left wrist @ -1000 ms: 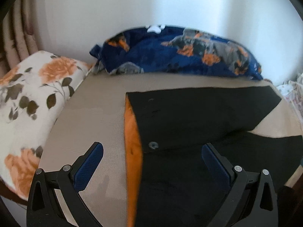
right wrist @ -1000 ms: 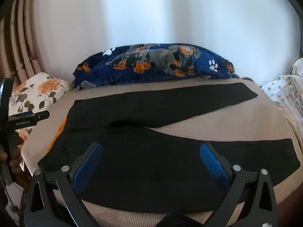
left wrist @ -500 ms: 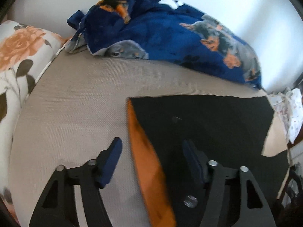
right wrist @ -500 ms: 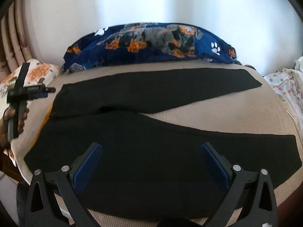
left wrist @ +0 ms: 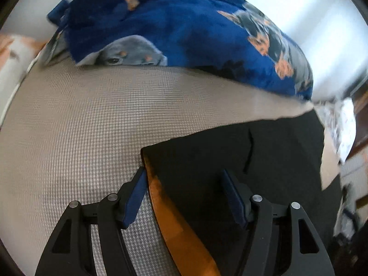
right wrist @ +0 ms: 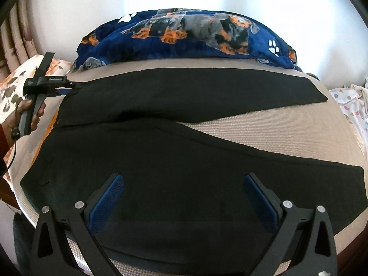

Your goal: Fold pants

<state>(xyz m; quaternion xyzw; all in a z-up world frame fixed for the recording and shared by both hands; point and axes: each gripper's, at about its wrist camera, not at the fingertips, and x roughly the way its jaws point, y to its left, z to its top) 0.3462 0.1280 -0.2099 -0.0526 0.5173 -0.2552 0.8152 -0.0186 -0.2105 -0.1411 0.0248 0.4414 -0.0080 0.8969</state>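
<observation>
Black pants lie spread flat on a beige bed, legs pointing right, waist at the left. The waistband's orange lining shows in the left wrist view. My left gripper is open and straddles the far waist corner of the pants, with its fingers low over the cloth. It also shows in the right wrist view, at that same corner. My right gripper is open and empty, hovering over the near leg.
A blue dog-print blanket lies bunched along the back by the white wall. A floral pillow sits at the left. A white patterned cloth lies at the right edge. Beige bed surface shows around the pants.
My left gripper has moved forward and down to the far waist corner and its fingers have narrowed. My right gripper has stayed open and drawn a little closer over the near leg.
</observation>
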